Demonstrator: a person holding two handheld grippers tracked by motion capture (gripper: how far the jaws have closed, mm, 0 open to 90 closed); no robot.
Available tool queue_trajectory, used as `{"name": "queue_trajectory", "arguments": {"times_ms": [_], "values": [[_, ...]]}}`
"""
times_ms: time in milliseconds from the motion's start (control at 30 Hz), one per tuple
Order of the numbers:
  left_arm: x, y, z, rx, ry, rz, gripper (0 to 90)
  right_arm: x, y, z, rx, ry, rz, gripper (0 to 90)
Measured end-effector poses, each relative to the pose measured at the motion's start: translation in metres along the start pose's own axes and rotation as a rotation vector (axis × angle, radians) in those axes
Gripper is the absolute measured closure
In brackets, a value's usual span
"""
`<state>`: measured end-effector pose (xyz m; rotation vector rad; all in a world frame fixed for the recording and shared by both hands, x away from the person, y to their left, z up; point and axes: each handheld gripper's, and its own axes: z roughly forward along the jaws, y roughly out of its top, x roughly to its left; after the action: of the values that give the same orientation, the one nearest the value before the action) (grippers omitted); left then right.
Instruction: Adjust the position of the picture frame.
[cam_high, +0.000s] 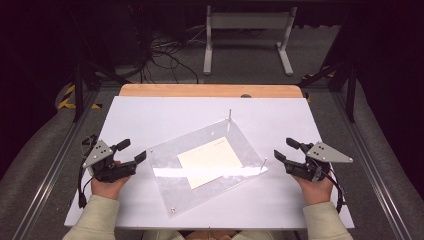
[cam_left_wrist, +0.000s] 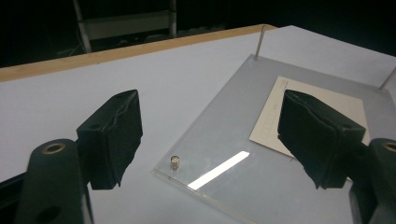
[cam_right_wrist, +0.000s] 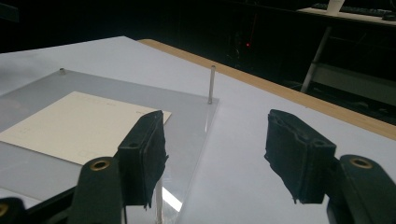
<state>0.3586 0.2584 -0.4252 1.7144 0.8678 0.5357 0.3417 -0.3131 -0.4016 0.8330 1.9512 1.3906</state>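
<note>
A clear acrylic plate (cam_high: 210, 172) lies turned at an angle on the white table (cam_high: 150, 115). A cream paper card (cam_high: 209, 161) rests on its middle. Thin metal pins stand at its far corner (cam_high: 230, 116) and right corner (cam_high: 263, 164), and short studs sit at the other two corners. My left gripper (cam_high: 133, 150) is open just off the plate's left corner, holding nothing. My right gripper (cam_high: 285, 149) is open just right of the right pin. The left gripper (cam_left_wrist: 210, 135) frames the plate (cam_left_wrist: 224, 135), a stud (cam_left_wrist: 175, 162) and the card (cam_left_wrist: 327, 100). The right gripper (cam_right_wrist: 215, 154) faces the far pin (cam_right_wrist: 211, 84) and card (cam_right_wrist: 79, 123).
A wooden strip (cam_high: 210, 90) runs along the table's far edge. Beyond it on the floor stand a white frame (cam_high: 247, 35) and loose cables (cam_high: 160, 52). Metal rails (cam_high: 367, 165) flank the table on both sides.
</note>
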Motion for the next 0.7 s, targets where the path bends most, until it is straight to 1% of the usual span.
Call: {"name": "queue_trajectory", "arguments": {"times_ms": [33, 67, 100, 133, 233, 300, 400, 500, 533, 567, 600, 633, 667, 700], "values": [[0.0, 0.0, 0.0, 0.0, 0.0, 0.0, 23.1, 0.0, 0.0, 0.0, 0.0, 0.0, 0.0, 37.4], [-0.001, 0.003, 0.002, 0.016, 0.015, 0.018, 24.0, 0.0, 0.0, -0.003, -0.002, -0.001, 0.005, 37.4], [-0.001, 0.003, 0.002, 0.016, 0.015, 0.018, 24.8, 0.0, 0.0, -0.003, -0.002, -0.001, 0.005, 37.4], [-0.001, 0.004, 0.003, 0.026, 0.021, 0.029, 25.7, 0.001, 0.0, -0.006, -0.002, -0.006, 0.003, 37.2], [-0.001, 0.01, 0.008, 0.05, 0.027, 0.039, 27.4, 0.0, 0.0, -0.008, -0.004, -0.01, 0.006, 36.2], [-0.001, 0.012, 0.009, 0.051, 0.031, 0.047, 28.7, 0.0, 0.0, -0.01, -0.004, -0.015, 0.008, 35.4], [0.001, 0.015, 0.012, 0.063, 0.033, 0.042, 29.4, 0.001, -0.001, -0.012, 0.0, -0.019, 0.009, 35.3], [0.004, 0.017, 0.016, 0.084, 0.044, 0.027, 30.0, 0.002, -0.001, -0.014, 0.001, -0.019, 0.009, 34.8], [0.005, 0.019, 0.019, 0.103, 0.052, 0.006, 32.8, 0.003, -0.001, -0.015, 0.002, -0.021, 0.009, 34.8], [0.005, 0.019, 0.019, 0.103, 0.052, 0.006, 34.6, 0.003, -0.001, -0.015, 0.002, -0.021, 0.009, 34.8], [0.008, 0.021, 0.022, 0.116, 0.048, -0.008, 38.4, 0.004, -0.001, -0.017, 0.002, -0.021, 0.012, 34.5], [0.009, 0.022, 0.023, 0.131, 0.046, -0.013, 41.4, 0.005, -0.001, -0.018, 0.005, -0.023, 0.013, 34.5], [0.011, 0.022, 0.025, 0.143, 0.052, -0.021, 44.8, 0.006, -0.001, -0.018, 0.007, -0.023, 0.014, 34.5], [0.011, 0.022, 0.025, 0.143, 0.052, -0.021, 47.7, 0.006, -0.001, -0.018, 0.008, -0.019, 0.012, 34.5]]}}
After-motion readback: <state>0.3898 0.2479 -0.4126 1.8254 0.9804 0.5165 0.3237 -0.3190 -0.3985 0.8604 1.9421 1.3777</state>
